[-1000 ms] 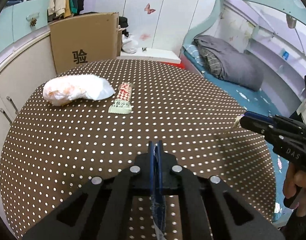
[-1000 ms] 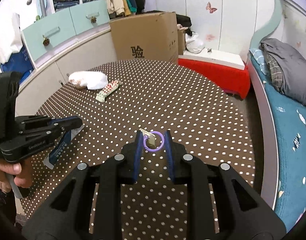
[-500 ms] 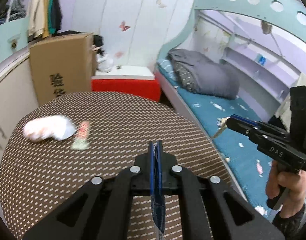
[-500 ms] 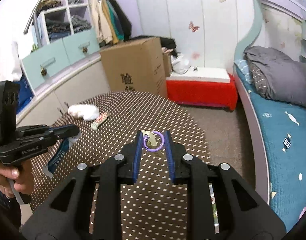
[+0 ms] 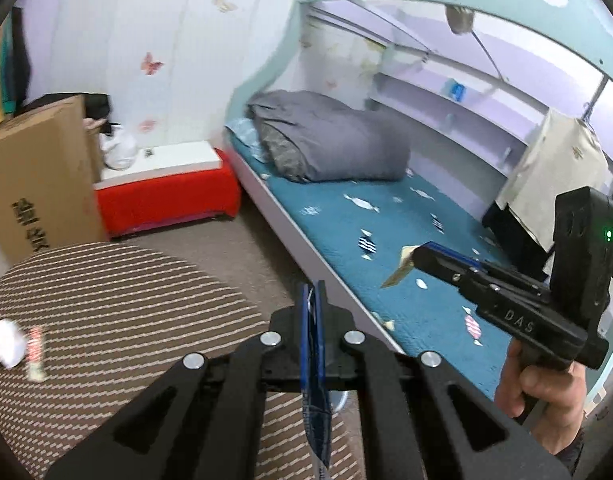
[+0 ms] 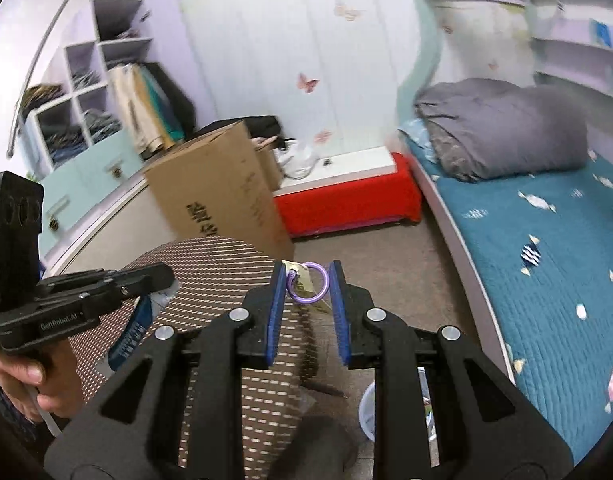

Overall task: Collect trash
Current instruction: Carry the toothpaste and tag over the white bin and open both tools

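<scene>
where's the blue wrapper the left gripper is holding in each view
Left wrist view: the blue wrapper is at bottom centre, pinched edge-on between the left gripper's fingers and hanging down.
Right wrist view: the same wrapper is at lower left, dangling under the left gripper.
Shared landmark: the red bench against the wall, beside the cardboard box.

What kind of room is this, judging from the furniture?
Most likely a child's bedroom: a bed with a teal candy-print cover and a folded grey quilt, butterfly stickers on the white wall, and cubby shelves holding clothes.
</scene>
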`<state>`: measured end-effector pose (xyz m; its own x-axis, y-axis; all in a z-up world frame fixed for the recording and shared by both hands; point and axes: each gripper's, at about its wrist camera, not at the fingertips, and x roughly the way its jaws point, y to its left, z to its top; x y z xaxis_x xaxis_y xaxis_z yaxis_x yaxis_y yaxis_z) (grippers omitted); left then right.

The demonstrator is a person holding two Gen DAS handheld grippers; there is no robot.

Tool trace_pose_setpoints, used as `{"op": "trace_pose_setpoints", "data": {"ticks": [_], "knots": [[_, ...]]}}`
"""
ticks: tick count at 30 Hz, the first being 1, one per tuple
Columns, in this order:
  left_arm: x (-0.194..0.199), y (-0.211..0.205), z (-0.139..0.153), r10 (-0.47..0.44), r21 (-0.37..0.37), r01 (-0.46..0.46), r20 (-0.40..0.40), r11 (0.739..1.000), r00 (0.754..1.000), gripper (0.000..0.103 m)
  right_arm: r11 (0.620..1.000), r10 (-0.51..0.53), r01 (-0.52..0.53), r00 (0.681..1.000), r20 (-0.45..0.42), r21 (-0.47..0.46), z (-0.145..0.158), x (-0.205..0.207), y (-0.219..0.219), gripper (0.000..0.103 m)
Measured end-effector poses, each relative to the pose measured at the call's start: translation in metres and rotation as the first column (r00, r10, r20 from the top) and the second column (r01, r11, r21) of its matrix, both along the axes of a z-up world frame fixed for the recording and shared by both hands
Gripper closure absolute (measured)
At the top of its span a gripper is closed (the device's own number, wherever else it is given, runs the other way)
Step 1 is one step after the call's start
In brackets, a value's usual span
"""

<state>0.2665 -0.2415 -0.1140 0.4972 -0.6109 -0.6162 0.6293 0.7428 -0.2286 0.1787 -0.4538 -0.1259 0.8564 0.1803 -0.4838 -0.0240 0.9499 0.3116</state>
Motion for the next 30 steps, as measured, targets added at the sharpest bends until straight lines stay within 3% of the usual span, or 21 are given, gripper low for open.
{"op": "trace_pose_setpoints", "data": {"ticks": [8,14,24,25,26,28,29,30], "knots": [[0.027,-0.088,-0.043,-0.049,0.068,0.056,-0.093,0.996,0.994,0.1,0.988,-0.119,0.124,0.991,-0.057,0.089,-0.037,-0.002,-0.065,0.081],[0.045,-0.125,-0.084,-0.054,0.128,0.075,-0.16,0.989,0.986,0.1,0.971,-0.171,0.188,0.977,-0.124,0.145,-0.073,0.001,-0.097,0.081],[0.069,-0.164,-0.141,-0.031,0.221,0.089,-0.255,0.971,0.967,0.097,0.951,-0.162,0.221,0.952,-0.26,0.216,-0.146,0.026,-0.113,0.08],[0.071,-0.167,-0.145,-0.025,0.234,0.089,-0.264,0.968,0.964,0.086,0.948,-0.156,0.222,0.949,-0.275,0.229,-0.153,0.03,-0.115,0.08],[0.074,-0.168,-0.151,-0.014,0.255,0.087,-0.276,0.963,0.961,0.054,0.943,-0.149,0.226,0.943,-0.297,0.245,-0.163,0.033,-0.116,0.079],[0.077,-0.168,-0.156,0.02,0.28,0.06,-0.274,0.958,0.962,0.019,0.927,-0.127,0.237,0.927,-0.353,0.291,-0.187,0.039,-0.121,0.042],[0.078,-0.165,-0.157,0.03,0.284,0.047,-0.259,0.958,0.965,0.019,0.916,-0.116,0.244,0.92,-0.374,0.317,-0.195,0.041,-0.123,0.022],[0.078,-0.165,-0.157,0.032,0.294,0.045,-0.252,0.955,0.967,0.019,0.9,-0.102,0.256,0.91,-0.401,0.353,-0.208,0.043,-0.127,0.022]]}}
